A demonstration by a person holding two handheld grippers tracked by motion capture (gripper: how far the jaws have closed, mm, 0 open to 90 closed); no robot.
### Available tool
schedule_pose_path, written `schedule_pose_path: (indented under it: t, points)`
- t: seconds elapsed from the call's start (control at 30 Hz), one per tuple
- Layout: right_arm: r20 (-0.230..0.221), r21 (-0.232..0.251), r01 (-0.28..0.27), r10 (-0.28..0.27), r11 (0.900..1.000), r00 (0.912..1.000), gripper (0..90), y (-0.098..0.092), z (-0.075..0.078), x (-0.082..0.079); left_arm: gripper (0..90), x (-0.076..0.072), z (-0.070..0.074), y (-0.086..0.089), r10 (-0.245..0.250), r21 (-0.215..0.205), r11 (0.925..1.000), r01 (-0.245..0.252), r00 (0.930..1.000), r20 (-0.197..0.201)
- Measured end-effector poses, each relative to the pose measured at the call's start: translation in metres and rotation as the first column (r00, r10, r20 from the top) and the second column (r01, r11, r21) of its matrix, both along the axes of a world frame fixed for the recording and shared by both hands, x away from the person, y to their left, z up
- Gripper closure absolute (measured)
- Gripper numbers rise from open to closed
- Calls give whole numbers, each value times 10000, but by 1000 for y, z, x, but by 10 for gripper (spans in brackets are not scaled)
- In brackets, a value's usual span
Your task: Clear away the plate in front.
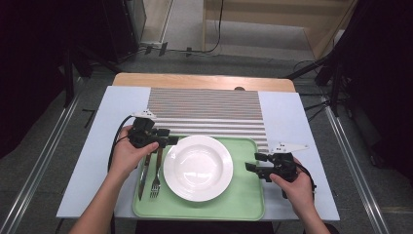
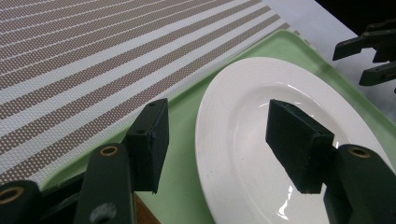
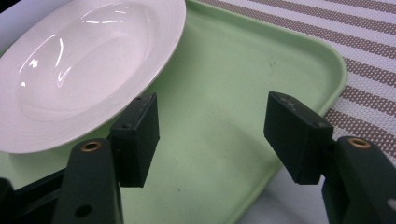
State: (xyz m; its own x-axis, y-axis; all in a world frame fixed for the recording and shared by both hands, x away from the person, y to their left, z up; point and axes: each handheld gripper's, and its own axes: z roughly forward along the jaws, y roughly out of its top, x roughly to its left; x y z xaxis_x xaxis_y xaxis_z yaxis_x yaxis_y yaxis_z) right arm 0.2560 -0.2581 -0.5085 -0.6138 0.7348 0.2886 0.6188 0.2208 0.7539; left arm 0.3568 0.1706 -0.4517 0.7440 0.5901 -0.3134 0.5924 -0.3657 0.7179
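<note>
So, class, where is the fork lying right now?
In the high view, the fork lies on the green tray, left of the white plate, beside the knife, just below the left hand-held gripper.

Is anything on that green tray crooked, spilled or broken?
Nothing stands out. The white plate sits flat and whole on the green tray, with the knife and fork lying side by side to its left. No spills show.

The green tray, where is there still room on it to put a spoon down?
The green tray is bare to the right of the white plate, out to its right rim, near the right hand-held gripper. The left side is crowded: a knife and fork lie between the plate and the left rim.
</note>
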Motion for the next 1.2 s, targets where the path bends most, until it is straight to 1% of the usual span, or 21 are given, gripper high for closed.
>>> schedule_pose_path:
  t: [0.13, 0.27, 0.37, 0.43, 0.53, 0.6, 0.67, 0.73, 0.77, 0.83, 0.87, 0.9, 0.93, 1.03, 1.13, 1.17, 1.2]
  points:
    - [-16, -12, 17, -17, 10000, 10000, 349, 0, 0, 0, 394, -5, 0, 3, -103, 27, 9999, 104, 9999, -4]
    - [8, -20, 30, -30, 10000, 10000, 347, -1, 0, 0, 393, -9, -1, 7, -37, 100, 9999, 37, 10000, -2]
    - [4, -1, 64, -64, 10000, 10000, 347, -1, 0, 0, 394, -15, -2, 13, 37, 90, 10000, -38, 9998, 183]
    - [8, 2, 74, -74, 10000, 10000, 347, -1, 0, 0, 393, -20, -3, 17, 48, 73, 10000, -49, 9999, 138]
    - [-8, -50, 46, -46, 10000, 10000, 347, -1, 0, 0, 393, -24, -7, 24, 101, -88, 9999, -101, 9999, -34]
    - [-28, -32, 58, -58, 10000, 10000, 347, 0, 0, 0, 393, -27, -11, 28, 134, -81, 9999, -135, 9998, -131]
    - [-12, -49, 45, -45, 10000, 10000, 347, 0, 1, 0, 393, -29, -13, 31, 163, 21, 9999, -162, 9998, -129]
    - [-10, -83, 36, -36, 10000, 10000, 347, 0, 0, 1, 393, -32, -14, 33, 206, -48, 9998, -207, 9998, -86]
    - [-4, -93, 43, -43, 9999, 10000, 348, 0, 0, 1, 393, -33, -15, 34, 192, -137, 9997, -192, 9998, 26]
    - [-23, -70, 62, -62, 10000, 10000, 347, -1, 0, 1, 393, -37, -15, 37, 80, -559, 9984, -73, 9999, 117]
    - [-1, -80, 54, -54, 10000, 10000, 347, -1, 0, 1, 387, -38, -16, 38, 71, -620, 9981, -61, 9999, 157]
    - [-17, -61, 84, -84, 9999, 10000, 347, -1, -1, 1, 359, -40, -16, 39, 89, -526, 9986, -79, 9998, 187]
    - [-32, -77, 78, -79, 9999, 10000, 347, -2, -1, 1, 358, -41, -17, 40, 130, -397, 9991, -122, 9997, 190]
    - [-21, -82, 95, -96, 9999, 10000, 347, -2, -1, 1, 358, -44, -20, 44, 148, -385, 9992, -145, 9999, 68]
    - [-17, -90, 84, -84, 9999, 10000, 347, -2, 0, 1, 357, -46, -23, 47, 231, -292, 9993, -230, 9997, 38]
    - [-13, -91, 90, -90, 9999, 10000, 347, -2, 0, 1, 357, -47, -24, 48, 258, -254, 9993, -257, 9997, 19]
    - [-26, -81, 88, -88, 9999, 10000, 343, -2, 0, 1, 357, -48, -24, 49, 290, -120, 9995, -290, 9996, 35]
